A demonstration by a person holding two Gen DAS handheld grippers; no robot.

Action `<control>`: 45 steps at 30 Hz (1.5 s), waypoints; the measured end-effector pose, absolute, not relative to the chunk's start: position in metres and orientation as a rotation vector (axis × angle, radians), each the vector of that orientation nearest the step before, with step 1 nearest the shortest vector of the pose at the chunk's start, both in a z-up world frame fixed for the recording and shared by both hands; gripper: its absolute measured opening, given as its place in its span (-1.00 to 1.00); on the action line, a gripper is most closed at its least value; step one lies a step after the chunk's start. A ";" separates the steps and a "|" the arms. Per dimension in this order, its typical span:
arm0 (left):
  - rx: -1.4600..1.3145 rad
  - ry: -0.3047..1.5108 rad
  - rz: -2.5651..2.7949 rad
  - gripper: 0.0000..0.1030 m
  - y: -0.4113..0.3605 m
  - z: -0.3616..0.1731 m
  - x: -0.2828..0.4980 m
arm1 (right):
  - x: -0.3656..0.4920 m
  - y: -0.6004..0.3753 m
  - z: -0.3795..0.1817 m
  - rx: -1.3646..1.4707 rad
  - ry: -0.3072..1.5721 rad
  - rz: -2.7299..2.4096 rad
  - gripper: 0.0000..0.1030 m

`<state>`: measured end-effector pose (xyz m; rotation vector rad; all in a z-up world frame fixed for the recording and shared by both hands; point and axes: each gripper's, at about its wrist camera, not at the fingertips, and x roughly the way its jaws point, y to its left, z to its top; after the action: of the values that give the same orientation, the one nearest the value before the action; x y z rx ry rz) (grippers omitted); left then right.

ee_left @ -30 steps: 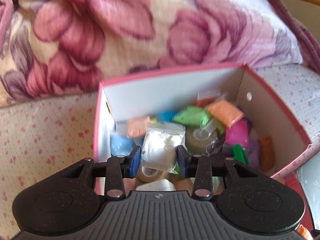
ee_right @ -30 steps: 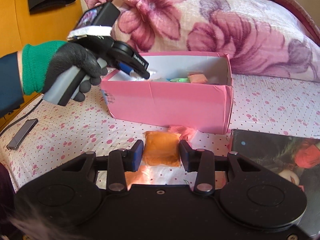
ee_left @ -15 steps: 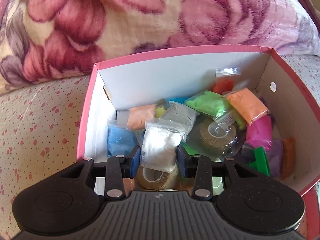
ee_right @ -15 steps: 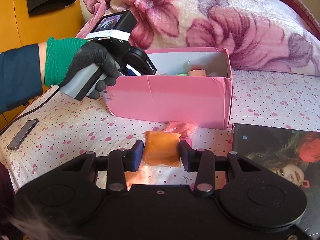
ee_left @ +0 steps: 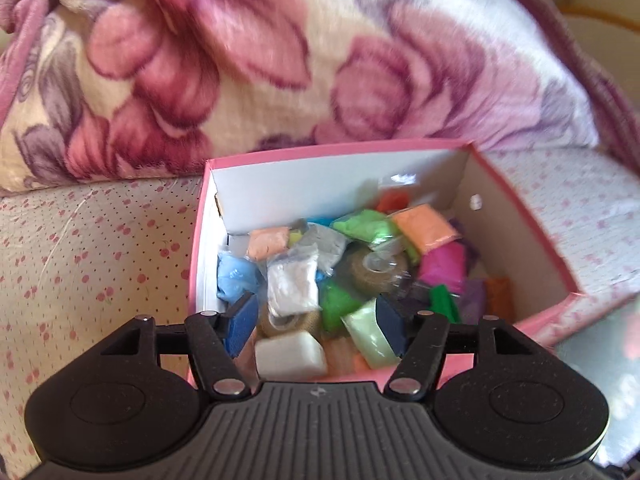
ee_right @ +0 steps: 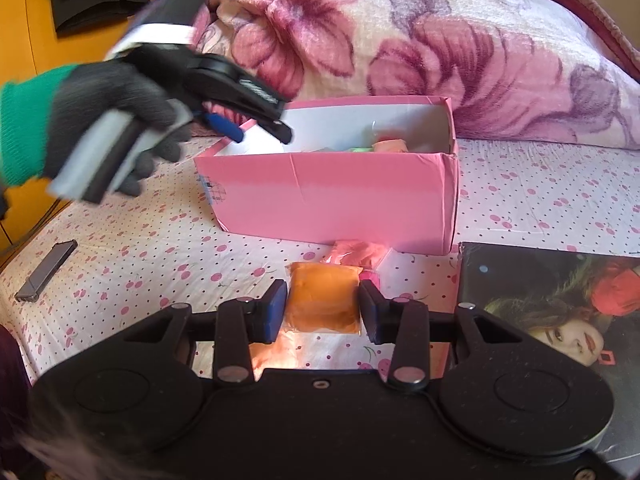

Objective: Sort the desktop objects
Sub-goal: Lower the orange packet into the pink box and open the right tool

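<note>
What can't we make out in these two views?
- Box contents: the right view shows only a few packet tops; the near wall hides the rest.
- Lower packets in the box: in the left view, buried under the pile and the left gripper.
- Orange packet: its near end is hidden behind the right gripper.
- Left hand: motion-blurred in the right view.

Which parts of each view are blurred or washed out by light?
Left wrist view: floral blanket smeared by motion; pink box contents fairly sharp. Right wrist view: gloved left hand and left gripper motion-blurred; orange packet sharp, bright glow beneath it.
</note>
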<state>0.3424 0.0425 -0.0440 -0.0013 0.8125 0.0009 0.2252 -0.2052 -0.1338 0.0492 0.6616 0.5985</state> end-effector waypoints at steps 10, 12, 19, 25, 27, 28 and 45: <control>-0.022 0.684 -0.028 0.24 0.053 -0.050 0.239 | 0.230 -0.209 -0.128 0.123 0.711 0.588 -0.25; 0.002 0.677 -0.025 0.24 0.054 -0.059 0.226 | 0.231 -0.208 -0.126 0.137 0.721 0.587 -0.25; 0.035 0.725 -0.032 0.24 0.063 -0.114 0.214 | 0.243 -0.197 -0.108 0.152 0.735 0.591 -0.25; 0.103 0.820 -0.061 0.24 0.070 -0.140 0.230 | 0.280 -0.175 -0.075 0.158 0.688 0.609 -0.25; 0.109 0.837 -0.074 0.24 0.072 -0.141 0.233 | 0.297 -0.163 -0.066 0.145 0.671 0.613 -0.25; 0.115 0.846 -0.085 0.24 0.072 -0.141 0.235 | 0.307 -0.157 -0.063 0.139 0.671 0.616 -0.25; 0.073 0.911 -0.186 0.24 0.077 -0.143 0.239 | 0.431 -0.075 -0.068 -0.061 0.804 0.620 -0.25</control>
<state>0.2390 0.0768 -0.1435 0.0728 0.9113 -0.1861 0.4313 -0.0747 -0.0676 -0.0614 0.8038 0.6203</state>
